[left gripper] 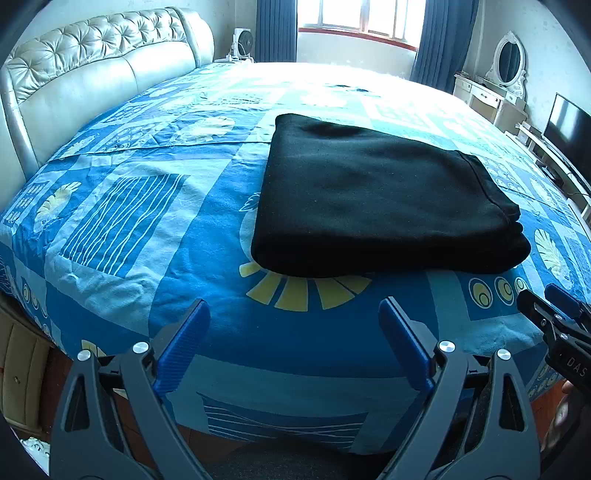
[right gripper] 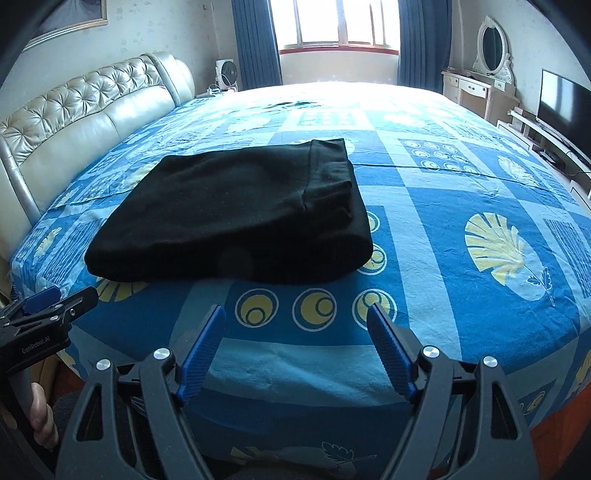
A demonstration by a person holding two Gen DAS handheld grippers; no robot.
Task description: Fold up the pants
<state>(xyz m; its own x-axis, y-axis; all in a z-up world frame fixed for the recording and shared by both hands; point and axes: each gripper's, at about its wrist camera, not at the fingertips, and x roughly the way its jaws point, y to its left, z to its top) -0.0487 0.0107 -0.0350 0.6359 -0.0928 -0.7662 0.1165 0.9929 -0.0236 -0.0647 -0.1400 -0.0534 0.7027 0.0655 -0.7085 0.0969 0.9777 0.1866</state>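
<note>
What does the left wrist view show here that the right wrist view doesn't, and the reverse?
Only the left wrist view shows the left gripper head-on, jaws open and empty, with the right gripper's tip at its right edge. Only the right wrist view shows the right gripper head-on, open and empty, plus a framed picture above the headboard. Both show the folded black pants lying on the blue patterned bedspread, untouched by either gripper, and the window, vanity mirror and TV.

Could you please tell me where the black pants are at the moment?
The folded black pants lie on the blue patterned bedspread, ahead of both open hand-held grippers and touching neither: centre-right in the left wrist view, centre-left in the right wrist view.
</note>
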